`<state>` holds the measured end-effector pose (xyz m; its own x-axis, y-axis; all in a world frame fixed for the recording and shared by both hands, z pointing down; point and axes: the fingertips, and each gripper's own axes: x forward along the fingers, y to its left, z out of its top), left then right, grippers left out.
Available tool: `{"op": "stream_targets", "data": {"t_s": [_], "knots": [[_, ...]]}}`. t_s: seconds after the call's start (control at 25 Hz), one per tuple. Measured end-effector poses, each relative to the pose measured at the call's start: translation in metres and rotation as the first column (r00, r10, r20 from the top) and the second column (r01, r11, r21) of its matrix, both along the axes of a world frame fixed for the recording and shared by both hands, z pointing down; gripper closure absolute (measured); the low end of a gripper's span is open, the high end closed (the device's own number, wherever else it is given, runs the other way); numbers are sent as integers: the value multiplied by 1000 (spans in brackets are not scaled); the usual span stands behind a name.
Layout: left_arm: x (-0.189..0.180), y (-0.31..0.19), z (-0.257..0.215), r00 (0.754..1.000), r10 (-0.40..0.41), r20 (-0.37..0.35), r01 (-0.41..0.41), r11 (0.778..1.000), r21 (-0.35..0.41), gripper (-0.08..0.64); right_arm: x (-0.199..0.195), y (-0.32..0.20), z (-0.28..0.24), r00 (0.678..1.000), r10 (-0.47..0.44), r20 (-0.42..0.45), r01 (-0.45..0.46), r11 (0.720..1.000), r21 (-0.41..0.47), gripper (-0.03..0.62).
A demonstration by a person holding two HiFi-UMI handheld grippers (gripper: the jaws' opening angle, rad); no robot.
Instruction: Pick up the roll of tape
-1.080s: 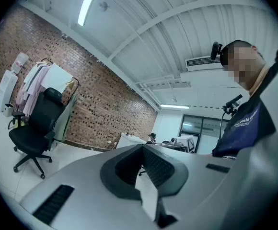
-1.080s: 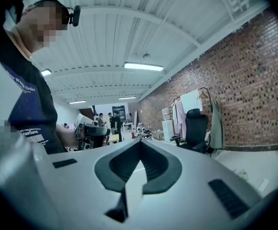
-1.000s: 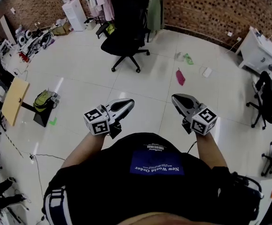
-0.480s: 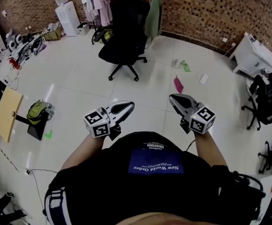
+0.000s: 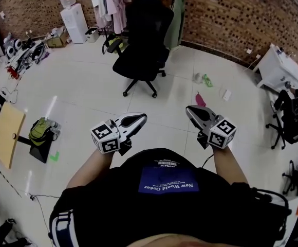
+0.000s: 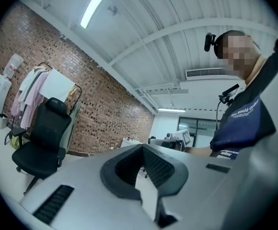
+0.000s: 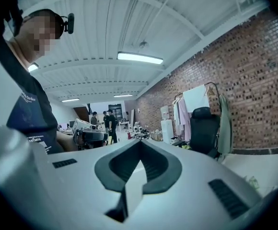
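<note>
No roll of tape shows in any view. In the head view the person holds both grippers out level in front of the body, over white floor tiles. The left gripper (image 5: 142,118) points ahead and to the right, its jaws together with nothing between them. The right gripper (image 5: 189,109) points ahead and to the left, also shut and empty. In the left gripper view the left gripper (image 6: 141,145) has its tips meeting in front of the brick wall. The right gripper view shows the right gripper (image 7: 140,142) with its tips closed too.
A black office chair (image 5: 144,40) stands ahead by the brick wall (image 5: 231,14), with a clothes rack (image 5: 108,4) behind it. Pink litter (image 5: 200,99) and green litter (image 5: 206,80) lie on the floor. A white desk (image 5: 280,68) is right; a bag (image 5: 40,131) and wooden board (image 5: 7,133) are left.
The person has walked across the floor: the pink litter and the bag sit nearer in the head view. Both grippers keep the same shut pose in front of the body.
</note>
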<state>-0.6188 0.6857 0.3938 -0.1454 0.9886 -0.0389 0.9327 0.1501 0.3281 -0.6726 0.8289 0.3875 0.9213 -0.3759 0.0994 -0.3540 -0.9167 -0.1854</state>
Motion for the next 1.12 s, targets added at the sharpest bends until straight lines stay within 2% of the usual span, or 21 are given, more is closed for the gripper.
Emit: {"op": "stream_targets", "data": {"t_s": [0.24, 0.48, 0.72, 0.84, 0.96, 1.12], "knots": [[55, 21, 8, 997, -76, -5, 76, 997, 20, 554, 68, 32, 10, 997, -70, -10, 70, 997, 19, 606], [111, 81, 13, 983, -180, -23, 181, 983, 21, 554, 144, 95, 20, 981, -194, -29, 194, 981, 3, 606], [157, 150, 1, 958, -286, -24, 286, 958, -7, 554, 215, 162, 6, 944, -328, -38, 327, 945, -26, 606], [183, 171, -3, 941, -339, -2, 339, 941, -19, 554, 252, 185, 2, 924, -380, -40, 378, 925, -38, 606], [207, 178, -3, 924, -382, -1, 382, 924, -11, 554, 286, 191, 4, 904, -426, -36, 426, 905, -25, 606], [245, 167, -2, 900, -435, 20, 435, 900, -16, 554, 335, 172, 15, 872, -490, -18, 489, 872, -21, 606]]}}
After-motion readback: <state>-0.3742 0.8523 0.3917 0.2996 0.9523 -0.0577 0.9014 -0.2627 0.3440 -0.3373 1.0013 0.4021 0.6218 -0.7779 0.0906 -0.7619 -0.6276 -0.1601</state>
